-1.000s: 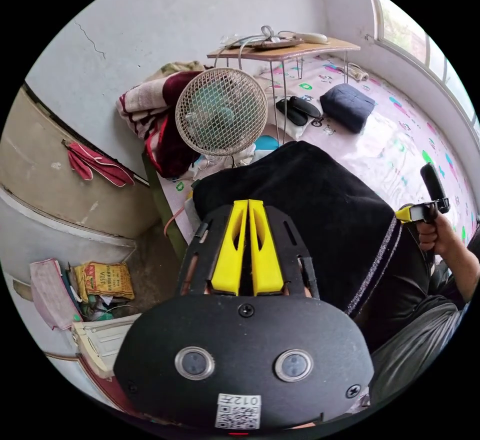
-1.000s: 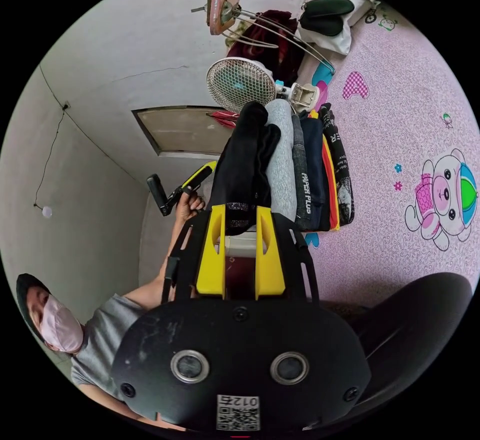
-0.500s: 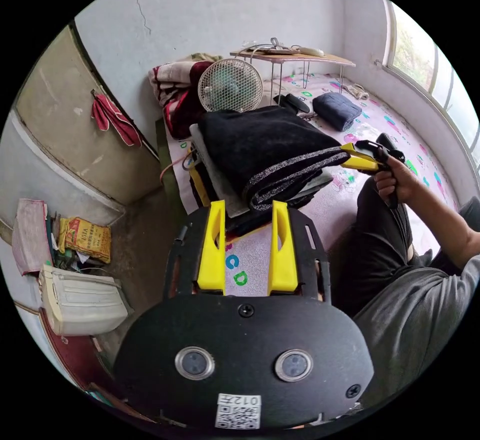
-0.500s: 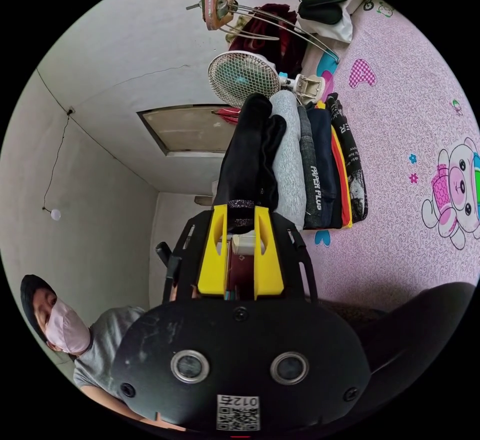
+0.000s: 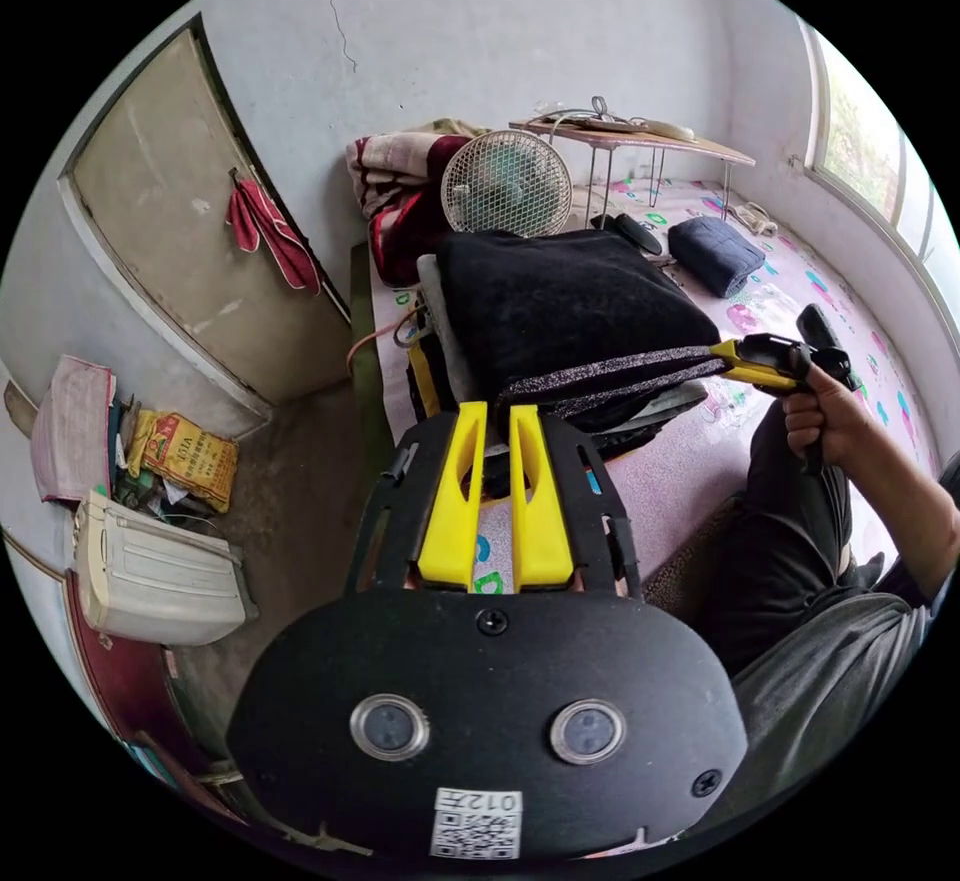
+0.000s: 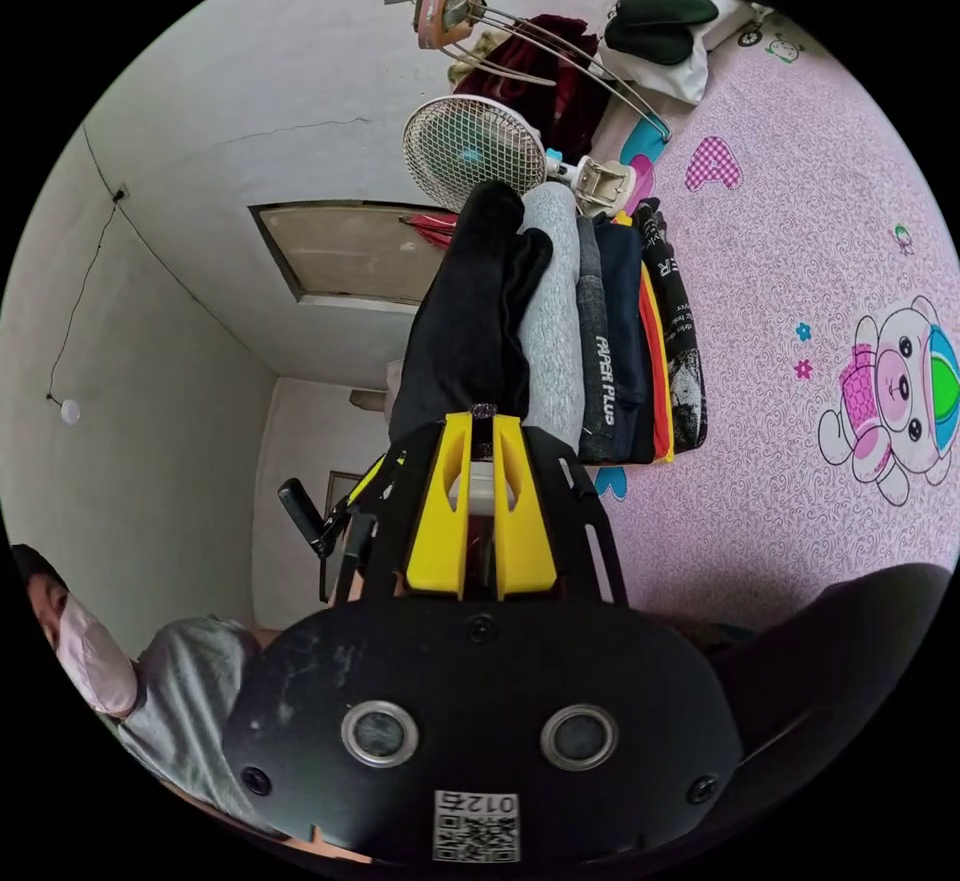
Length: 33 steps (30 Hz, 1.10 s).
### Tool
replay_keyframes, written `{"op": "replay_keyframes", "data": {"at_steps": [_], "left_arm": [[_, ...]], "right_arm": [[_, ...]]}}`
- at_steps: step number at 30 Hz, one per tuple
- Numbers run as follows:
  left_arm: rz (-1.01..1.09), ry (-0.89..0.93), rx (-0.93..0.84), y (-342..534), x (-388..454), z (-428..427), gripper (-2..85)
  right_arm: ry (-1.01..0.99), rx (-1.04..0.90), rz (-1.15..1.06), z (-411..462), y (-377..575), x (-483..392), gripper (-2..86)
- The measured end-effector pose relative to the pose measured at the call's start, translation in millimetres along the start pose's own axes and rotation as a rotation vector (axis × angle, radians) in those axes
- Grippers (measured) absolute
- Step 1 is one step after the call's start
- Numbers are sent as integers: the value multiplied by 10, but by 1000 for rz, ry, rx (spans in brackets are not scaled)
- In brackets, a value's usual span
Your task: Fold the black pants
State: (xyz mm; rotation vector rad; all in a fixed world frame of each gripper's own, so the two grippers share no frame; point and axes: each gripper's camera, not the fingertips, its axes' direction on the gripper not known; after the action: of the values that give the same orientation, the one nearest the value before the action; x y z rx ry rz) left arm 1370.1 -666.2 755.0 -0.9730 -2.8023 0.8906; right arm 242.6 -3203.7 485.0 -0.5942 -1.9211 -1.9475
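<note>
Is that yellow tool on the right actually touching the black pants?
Touching. In the right gripper view, the right tool has its jaws closed on the glittery edge of the black pants, which lie atop the stack of folded clothes.

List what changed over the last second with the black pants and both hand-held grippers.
The left hand-held gripper opened and backed off, now nearly shut again. The right hand-held gripper closed on the sparkly band of the black pants. The pants stayed atop the clothes pile.

Black pants [image 5: 560, 306] with a glittery silver stripe; pink cartoon-print mat [image 6: 800, 221]; yellow jaws
</note>
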Motion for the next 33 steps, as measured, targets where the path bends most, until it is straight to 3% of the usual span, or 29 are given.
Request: {"op": "replay_keyframes", "data": {"at_steps": [6, 11, 16, 20, 23, 28, 31, 33], "left_arm": [[30, -5, 7, 42, -169, 302, 23], [31, 3, 7, 65, -351, 558, 22], [60, -23, 7, 77, -478, 819, 24], [53, -53, 9, 128, -627, 1091, 25], [-10, -32, 26, 197, -779, 1281, 27], [-20, -27, 28, 255, -958, 1563, 27], [-12, -26, 28, 278, -1055, 1750, 28], [-24, -23, 26, 298, -1144, 1908, 28]], "right_arm": [[-46, 4, 53, 75, 82, -195, 61], [-26, 34, 147, 87, 92, -237, 211], [-147, 9, 120, 384, 95, -399, 134], [-59, -13, 105, 647, 163, -508, 27], [-87, 15, 120, 765, 288, -563, 12], [-73, 149, 178, 830, 477, -592, 41], [-102, 105, 230, 1145, 428, -619, 126], [-111, 59, 223, 1420, 394, -698, 126]]}}
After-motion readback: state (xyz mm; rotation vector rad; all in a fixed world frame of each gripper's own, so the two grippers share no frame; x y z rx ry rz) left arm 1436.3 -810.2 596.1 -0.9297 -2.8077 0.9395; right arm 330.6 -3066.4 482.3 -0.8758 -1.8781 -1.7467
